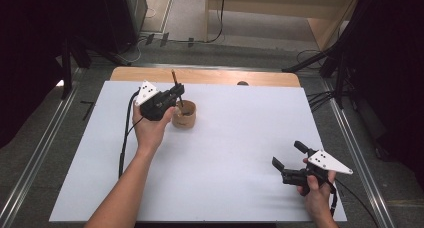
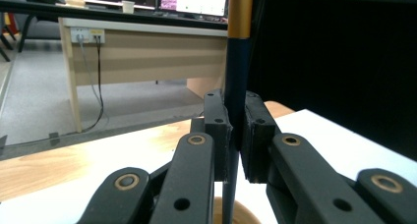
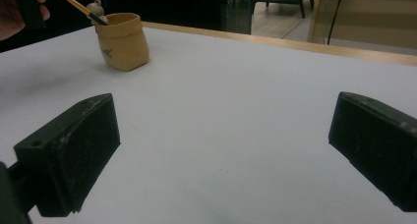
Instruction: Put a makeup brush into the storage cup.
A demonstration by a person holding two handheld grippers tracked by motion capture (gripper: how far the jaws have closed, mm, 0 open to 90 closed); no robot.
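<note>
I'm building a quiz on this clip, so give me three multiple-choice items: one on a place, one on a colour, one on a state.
1. Where is the cup?
A. far left part of the white table
B. near right corner
C. on the floor

2. What colour is the upper part of the pencil in the left gripper view?
A. red
B. gold
C. green

3. How are the right gripper's jaws?
A. shut on the cup
B. shut on the pencil
C. open

Answers: 1 A, it sits by the left gripper up there. 2 B, gold above a dark shaft. 3 C, wide apart over bare table.
</note>
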